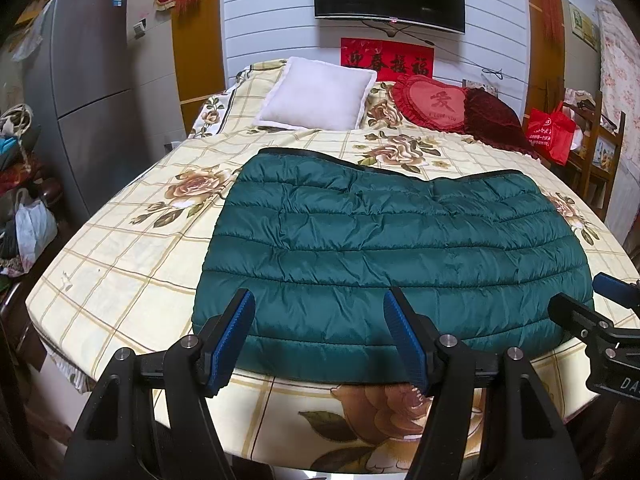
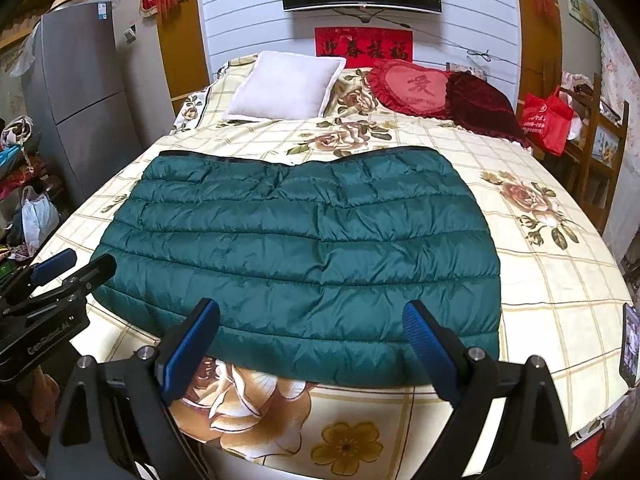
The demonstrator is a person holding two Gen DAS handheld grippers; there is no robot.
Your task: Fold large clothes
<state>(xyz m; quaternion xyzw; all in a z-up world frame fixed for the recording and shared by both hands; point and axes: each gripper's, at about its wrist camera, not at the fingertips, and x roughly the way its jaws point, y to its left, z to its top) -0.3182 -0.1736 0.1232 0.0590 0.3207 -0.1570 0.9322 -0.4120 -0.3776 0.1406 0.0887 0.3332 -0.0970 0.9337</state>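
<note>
A dark green quilted down jacket (image 1: 384, 252) lies folded flat on the floral bed sheet (image 1: 120, 272), its near edge close to the foot of the bed. My left gripper (image 1: 320, 340) hovers over the jacket's near left part, open, with nothing between its blue pads. My right gripper (image 2: 312, 344) hovers over the jacket (image 2: 304, 252) at its near edge, also open and empty. Each gripper shows at the edge of the other's view: the right gripper (image 1: 600, 304) at the right, the left gripper (image 2: 72, 268) at the left.
A white pillow (image 1: 316, 94), a red heart cushion (image 1: 430, 104) and a dark red cushion (image 1: 496, 120) sit at the bed's head. A grey fridge (image 1: 88, 92) and bags stand left. A red bag (image 1: 550, 132) and wooden shelf stand right. A phone (image 2: 630, 344) lies at the bed's right edge.
</note>
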